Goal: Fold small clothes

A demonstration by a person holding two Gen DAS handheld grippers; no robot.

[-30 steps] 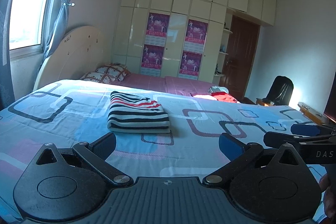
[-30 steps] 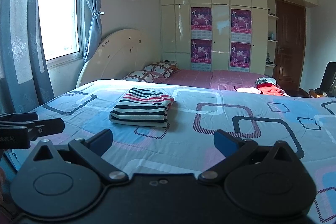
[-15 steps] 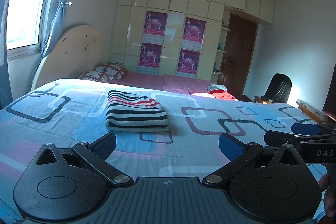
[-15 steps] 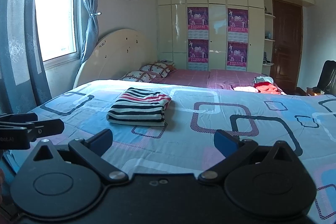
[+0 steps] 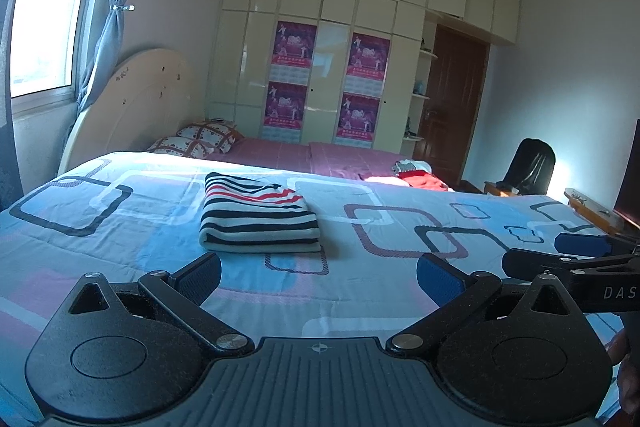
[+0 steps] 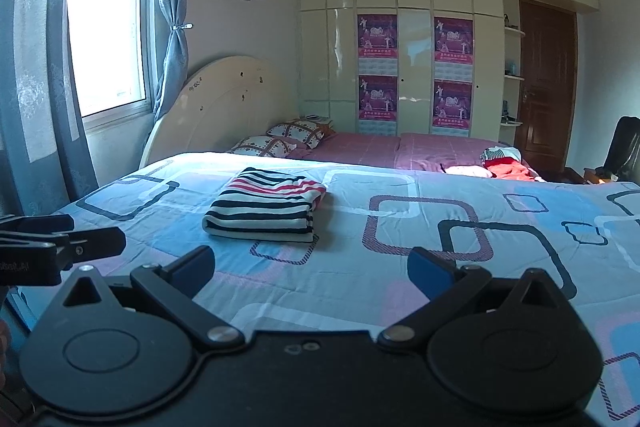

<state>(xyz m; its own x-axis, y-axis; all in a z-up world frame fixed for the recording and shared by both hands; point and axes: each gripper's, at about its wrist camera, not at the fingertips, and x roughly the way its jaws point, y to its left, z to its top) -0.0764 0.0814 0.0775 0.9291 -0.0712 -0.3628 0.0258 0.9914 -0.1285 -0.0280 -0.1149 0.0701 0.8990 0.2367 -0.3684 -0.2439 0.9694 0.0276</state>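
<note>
My left gripper (image 5: pixel 319 274) and right gripper (image 6: pixel 311 268) hover side by side above near edge of bed (image 5: pixel 400 291), jaws of both spread wide, gripping nothing. Folded striped garment (image 5: pixel 256 215) lies flat on patterned quilt (image 6: pixel 400 259), ahead of both, apart from my fingertips (image 6: pixel 192 265). Red clothes (image 6: pixel 508 169) heaped at bed's far side; pillows (image 5: pixel 200 141) by headboard.

Open quilt (image 5: pixel 120 251) lies bare on all sides of the folded striped top (image 5: pixel 258 217), the only thing standing on it, with pillows (image 6: pixel 294 135) and a red heap of clothes (image 6: pixel 508 167) well beyond, and both wide-open grippers, left (image 5: pixel 318 273) and right (image 6: pixel 310 269), short of it.
</note>
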